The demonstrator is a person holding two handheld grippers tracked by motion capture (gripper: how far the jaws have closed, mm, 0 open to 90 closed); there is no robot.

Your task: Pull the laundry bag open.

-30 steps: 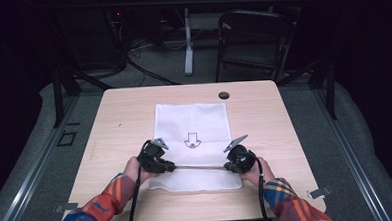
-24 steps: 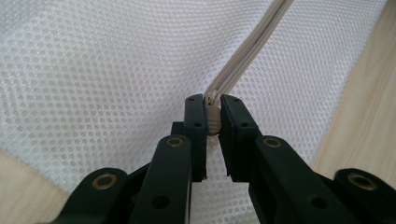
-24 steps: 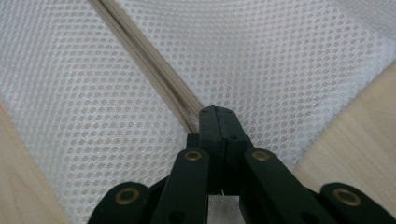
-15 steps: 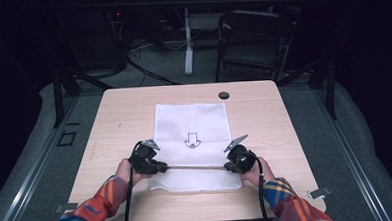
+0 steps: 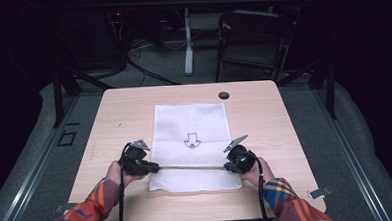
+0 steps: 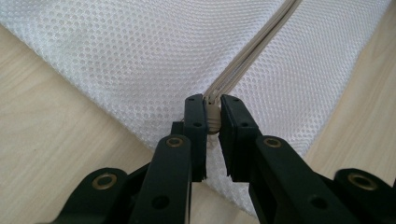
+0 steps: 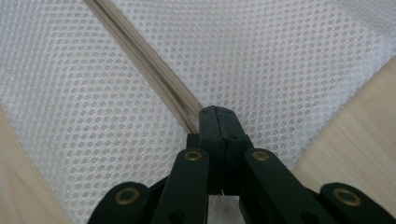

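Between tools [image 5: 147, 167] [image 5: 230, 166]: zipper [image 5: 191, 166], apparently taut.

High view: above table's [image 5: 134, 108] 6 o'clock edge, facing 12, far. Both gripper views: close, looking down along jaws; all share mesh bag [image 5: 189, 121] zipper [image 6: 252, 51].

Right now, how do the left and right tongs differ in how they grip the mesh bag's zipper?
The left tongs pinch the zipper pull with a thin gap between the jaws; the right tongs press flat together on the zipper's other end. In the high view, the left tongs sit off the bag's edge, the right over its corner. Both are shut on the same zipper line, on the table.
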